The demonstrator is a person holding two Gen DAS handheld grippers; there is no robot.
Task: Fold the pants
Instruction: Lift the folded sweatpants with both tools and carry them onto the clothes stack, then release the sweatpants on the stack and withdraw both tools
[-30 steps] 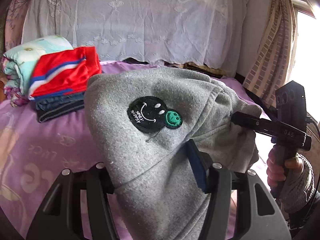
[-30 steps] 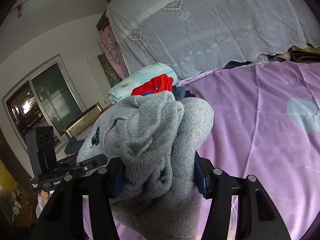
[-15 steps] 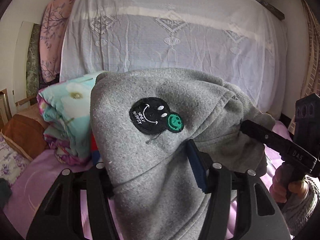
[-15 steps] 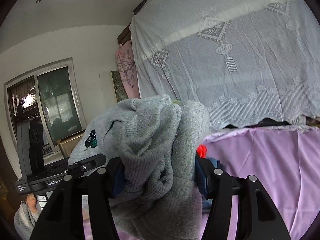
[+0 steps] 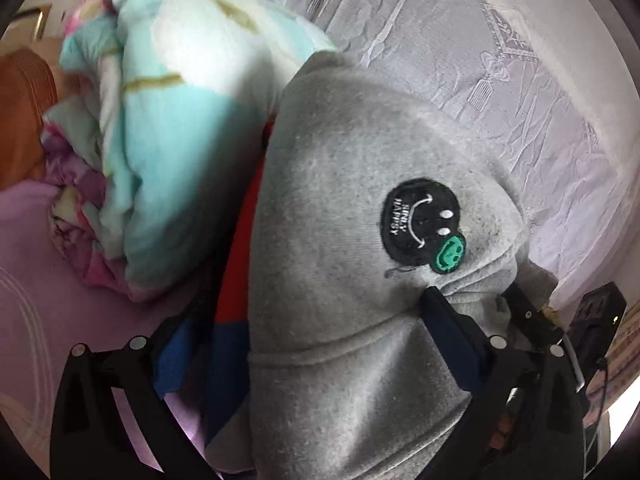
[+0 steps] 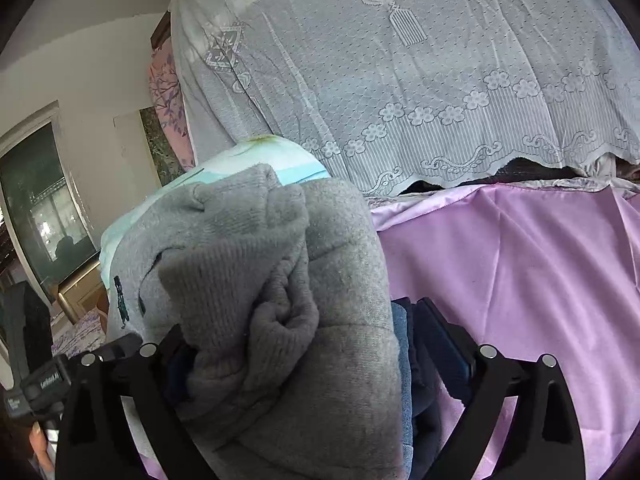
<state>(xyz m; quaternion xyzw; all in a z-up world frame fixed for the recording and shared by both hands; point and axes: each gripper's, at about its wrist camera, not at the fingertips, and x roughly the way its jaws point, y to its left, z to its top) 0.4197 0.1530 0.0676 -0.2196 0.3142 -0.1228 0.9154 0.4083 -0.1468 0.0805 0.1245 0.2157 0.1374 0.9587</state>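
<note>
The folded grey pants (image 5: 328, 200), with a black smiley patch (image 5: 422, 220), sit on a stack of folded clothes: a red garment (image 5: 240, 248) and a blue one (image 5: 224, 356). My left gripper (image 5: 312, 320) is open, its jaws wide around the bundle, and a gap shows beside the left finger. In the right wrist view, the pants (image 6: 340, 260) show their bunched ribbed cuffs. My right gripper (image 6: 304, 320) is open around that end, and denim (image 6: 400, 340) shows between the cloth and the right pad. Each gripper appears in the other's view: right gripper (image 5: 532, 316), left gripper (image 6: 60, 376).
A rolled teal floral quilt (image 5: 172, 140) lies directly left of the stack, touching it. The purple bedsheet (image 6: 520, 280) spreads to the right. A white lace cover (image 6: 400, 60) hangs over the headboard behind. A glass door (image 6: 36, 200) stands far left.
Both grippers carried the pants forward and down onto the clothes stack beside the quilt. Both pairs of jaws have spread wider, loosening their hold on the bundle.
</note>
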